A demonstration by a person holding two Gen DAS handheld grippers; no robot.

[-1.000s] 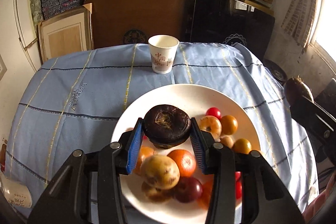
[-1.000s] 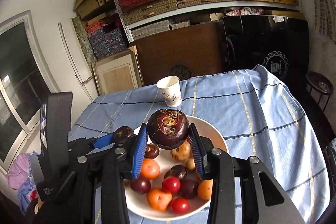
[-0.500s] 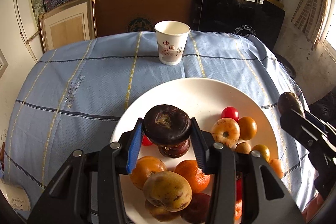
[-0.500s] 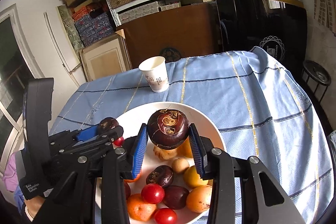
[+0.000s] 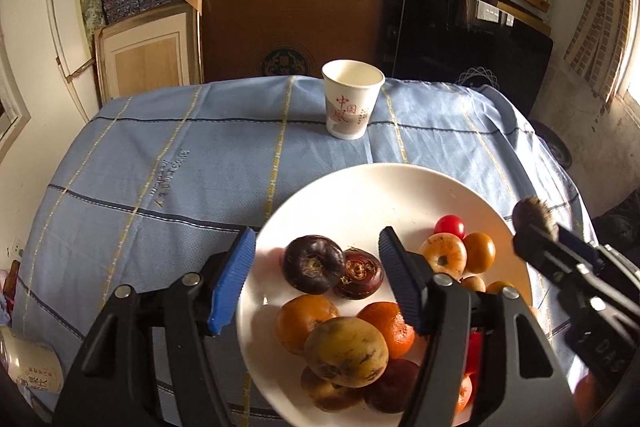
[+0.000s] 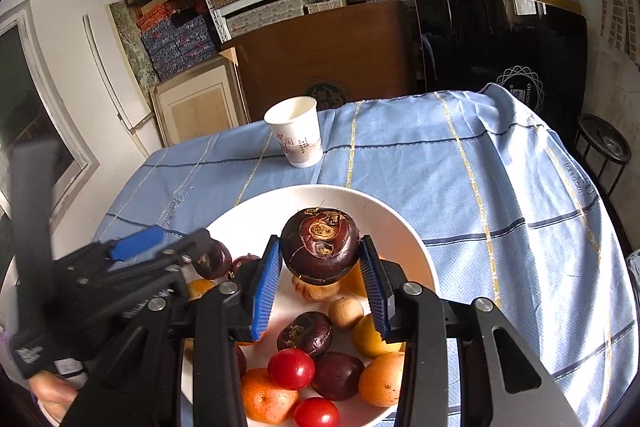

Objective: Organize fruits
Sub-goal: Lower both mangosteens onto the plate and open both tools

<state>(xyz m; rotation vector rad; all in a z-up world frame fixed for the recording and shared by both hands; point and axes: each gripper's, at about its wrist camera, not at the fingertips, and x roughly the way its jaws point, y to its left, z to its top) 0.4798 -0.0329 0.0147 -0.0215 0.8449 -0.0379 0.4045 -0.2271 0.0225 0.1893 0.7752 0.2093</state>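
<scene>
Blue ribbed pads line both grippers. The left gripper (image 5: 318,273) has its jaws opening over the near left part of the white plate (image 5: 360,187), and the dark water chestnut (image 5: 314,269) between them is clear of both pads, resting on the plate against a second, redder chestnut (image 5: 358,275). The right gripper (image 6: 320,281) is clamped narrowly on another dark chestnut (image 6: 320,245), lifted above the fruit beneath it.

Around them the plate is crowded: two oranges (image 5: 306,319) and a yellowish brown fruit (image 5: 346,351) lie nearest the left gripper, with a cherry tomato (image 5: 449,226) and small orange-yellow fruits (image 5: 444,259) toward the right side. Under the right gripper I see red tomatoes (image 6: 291,369), a dark plum (image 6: 338,375) and a small round tan fruit (image 6: 346,313).

The plate sits on a pale blue cloth (image 5: 180,167) with yellow and dark stripes. Farther back stands a paper cup (image 5: 352,105), upright, well apart from the plate. Beyond the table are a brown board, a framed panel and shelves of patterned boxes.
</scene>
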